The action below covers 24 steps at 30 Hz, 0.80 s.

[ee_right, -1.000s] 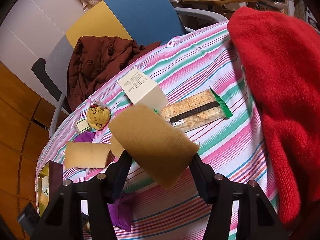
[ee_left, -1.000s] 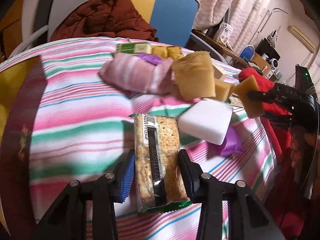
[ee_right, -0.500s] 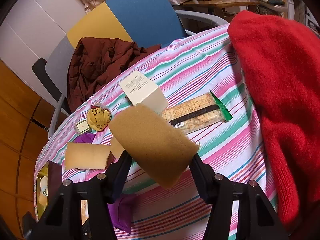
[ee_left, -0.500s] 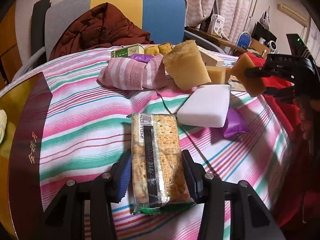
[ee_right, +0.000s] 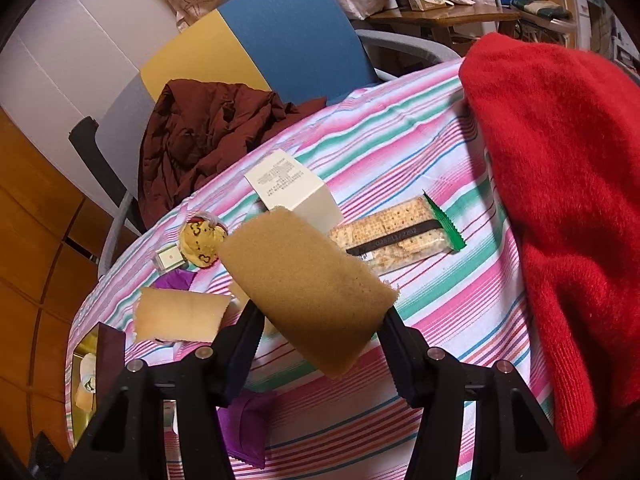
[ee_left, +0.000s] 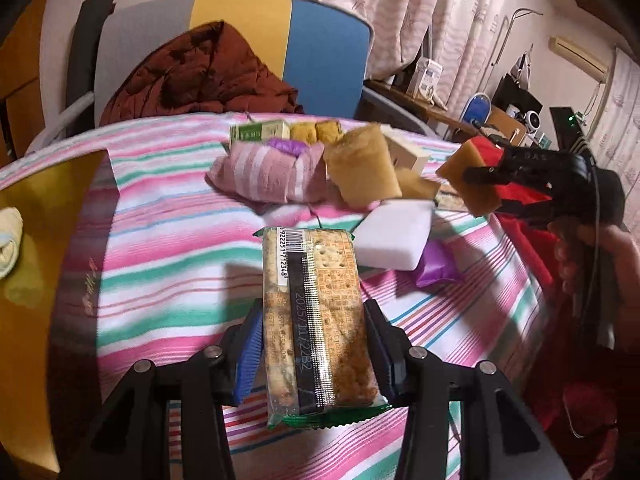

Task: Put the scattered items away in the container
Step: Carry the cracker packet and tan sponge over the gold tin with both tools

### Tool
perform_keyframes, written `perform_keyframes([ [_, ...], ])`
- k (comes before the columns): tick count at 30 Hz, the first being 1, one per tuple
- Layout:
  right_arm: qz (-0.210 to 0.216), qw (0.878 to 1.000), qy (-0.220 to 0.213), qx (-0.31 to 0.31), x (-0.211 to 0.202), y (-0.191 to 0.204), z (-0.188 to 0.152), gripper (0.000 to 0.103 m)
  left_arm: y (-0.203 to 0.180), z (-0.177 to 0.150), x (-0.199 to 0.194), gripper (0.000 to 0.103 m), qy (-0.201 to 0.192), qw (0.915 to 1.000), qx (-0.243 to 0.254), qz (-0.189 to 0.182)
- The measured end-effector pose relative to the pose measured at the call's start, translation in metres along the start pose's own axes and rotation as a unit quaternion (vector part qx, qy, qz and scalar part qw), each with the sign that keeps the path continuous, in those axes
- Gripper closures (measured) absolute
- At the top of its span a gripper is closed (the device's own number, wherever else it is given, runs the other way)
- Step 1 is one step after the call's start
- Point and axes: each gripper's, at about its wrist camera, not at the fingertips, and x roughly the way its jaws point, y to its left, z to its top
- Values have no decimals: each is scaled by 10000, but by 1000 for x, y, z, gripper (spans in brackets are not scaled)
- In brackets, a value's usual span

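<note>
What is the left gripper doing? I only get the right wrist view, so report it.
Observer: The left gripper is closed on a cracker packet, with the barcode end pointing away from it.
Operator: Tell me what lies just beyond that packet.
Observer: A white sponge block lies flat on the striped tablecloth, just past the packet's far right corner.
Operator: Report anything farther back.
Observer: A rolled pink striped towel lies behind the block, toward the chair.

both wrist views: close, angled down | shared: striped tablecloth (ee_left: 172, 240)
</note>
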Motion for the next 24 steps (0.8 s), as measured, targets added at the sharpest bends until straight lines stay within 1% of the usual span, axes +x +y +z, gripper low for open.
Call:
perform_keyframes([
  [6,175,9994,-281,-135,-12,7,-1,45,15,7,-23,55,-194,9994,-256,-154],
  [10,269,9985,-393,-283,-18,18,-4,45,30,13,-44,55,-396,9983,-393,-143],
  [12,337,9985,-331,-263,-19,23,-7,45,40,17,-54,55,-506,9975,-472,-117],
  [13,441,9984,-268,-239,-18,28,-11,45,44,18,-58,55,-550,9972,-497,-89],
  [16,661,9971,-93,-359,-15,47,-21,45,61,22,-69,55,-681,9958,-606,80],
  [19,958,9934,74,-632,-12,79,-33,45,84,25,-76,55,-718,9939,-807,208],
  [24,1598,9828,451,-810,-3,135,-48,45,124,28,-83,55,-680,9905,-1149,337],
])
